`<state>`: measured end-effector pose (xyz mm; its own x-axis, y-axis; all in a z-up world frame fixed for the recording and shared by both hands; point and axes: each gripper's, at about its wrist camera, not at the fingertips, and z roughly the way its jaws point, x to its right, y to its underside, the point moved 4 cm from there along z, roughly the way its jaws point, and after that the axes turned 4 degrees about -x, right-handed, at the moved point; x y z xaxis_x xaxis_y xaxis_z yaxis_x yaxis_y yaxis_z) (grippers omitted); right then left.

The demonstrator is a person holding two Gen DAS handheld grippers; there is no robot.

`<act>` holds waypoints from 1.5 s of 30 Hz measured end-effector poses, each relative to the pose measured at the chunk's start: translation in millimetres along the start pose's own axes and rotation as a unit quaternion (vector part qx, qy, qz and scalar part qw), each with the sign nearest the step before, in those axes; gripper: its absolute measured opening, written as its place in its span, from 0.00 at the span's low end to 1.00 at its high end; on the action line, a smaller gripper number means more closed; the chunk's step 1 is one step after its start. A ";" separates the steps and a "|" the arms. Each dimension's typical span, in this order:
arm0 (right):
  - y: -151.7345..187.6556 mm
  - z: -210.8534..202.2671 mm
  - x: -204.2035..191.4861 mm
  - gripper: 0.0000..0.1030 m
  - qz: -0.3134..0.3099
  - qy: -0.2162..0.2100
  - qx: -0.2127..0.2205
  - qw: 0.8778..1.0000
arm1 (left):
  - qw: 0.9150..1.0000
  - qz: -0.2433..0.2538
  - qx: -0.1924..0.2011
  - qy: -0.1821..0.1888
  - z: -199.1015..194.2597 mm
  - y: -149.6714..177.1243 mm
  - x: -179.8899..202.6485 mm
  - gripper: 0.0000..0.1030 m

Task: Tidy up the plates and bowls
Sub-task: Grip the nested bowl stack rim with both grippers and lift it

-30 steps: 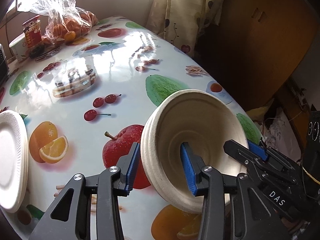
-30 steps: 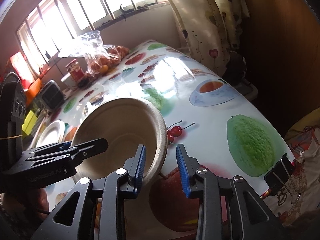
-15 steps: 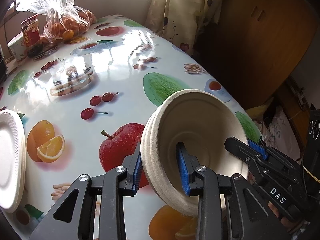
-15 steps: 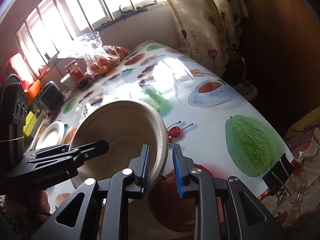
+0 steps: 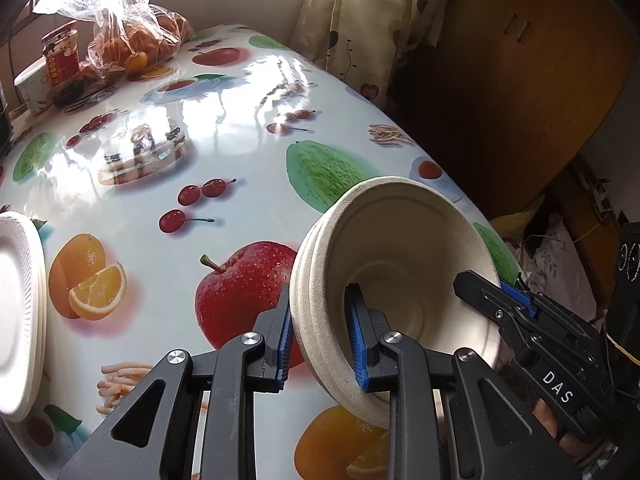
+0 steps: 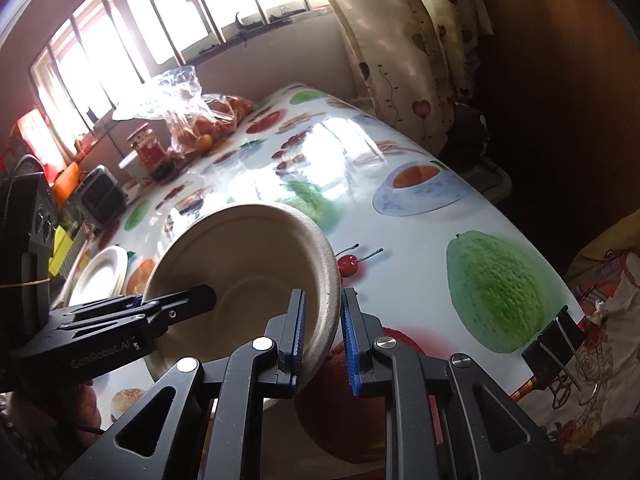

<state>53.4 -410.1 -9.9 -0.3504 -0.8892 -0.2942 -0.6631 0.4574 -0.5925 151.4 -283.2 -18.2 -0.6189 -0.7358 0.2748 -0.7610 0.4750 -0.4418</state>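
Observation:
A nested stack of beige paper bowls (image 5: 400,248) hangs tilted on its side above the fruit-print table (image 5: 240,152). My left gripper (image 5: 319,300) straddles the stack's near left rim, one pad outside and one inside; its jaws are closing and both pads touch the wall. On the opposite rim my right gripper (image 6: 324,296) is shut on the bowls (image 6: 248,252), with one pad inside the bowl. Each gripper shows in the other's view: the right gripper (image 5: 480,284) and the left gripper (image 6: 200,296). A stack of white paper plates (image 5: 16,312) (image 6: 106,272) lies at the table's left.
A plastic bag of oranges (image 5: 128,36), a red-labelled jar (image 5: 60,52) and a white tub stand at the far end by the window. The table's right edge drops off toward a curtain and dark wooden cabinet (image 5: 520,80). A black binder clip (image 6: 556,340) grips the cloth's near right edge.
Both grippers' jaws have narrowed onto the bowl stack's rim, the left from a wide gap to contact, the right to a pinch. Neither hand has shifted.

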 end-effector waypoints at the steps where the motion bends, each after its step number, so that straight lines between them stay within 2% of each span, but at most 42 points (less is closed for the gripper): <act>1: 0.4 -0.3 0.3 0.17 0.001 -0.001 0.000 1.000 | 1.000 -0.001 0.000 0.000 0.1 0.1 0.2 0.25; 34: -3.5 5.8 -10.0 0.19 -0.009 -0.002 -0.011 1.000 | 0.999 -0.032 0.004 0.004 -8.8 -0.7 -18.5 0.26; 35: -3.2 4.6 -9.9 0.20 -0.009 -0.003 -0.010 1.000 | 0.999 -0.031 0.005 0.004 -10.1 -0.5 -18.8 0.26; 38: -0.7 1.8 -7.1 0.33 -0.001 -0.008 -0.011 1.000 | 0.999 -0.035 0.006 0.000 -12.6 1.0 -21.3 0.29; 45: 6.2 -1.0 -8.7 0.33 0.008 -0.027 -0.021 0.999 | 0.999 -0.052 0.004 0.005 -15.7 5.2 -28.4 0.32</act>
<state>51.7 -399.5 -10.2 -0.3259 -0.8802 -0.3450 -0.6845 0.4714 -0.5561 161.9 -252.2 -14.9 -0.5377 -0.7767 0.3281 -0.8200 0.3913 -0.4176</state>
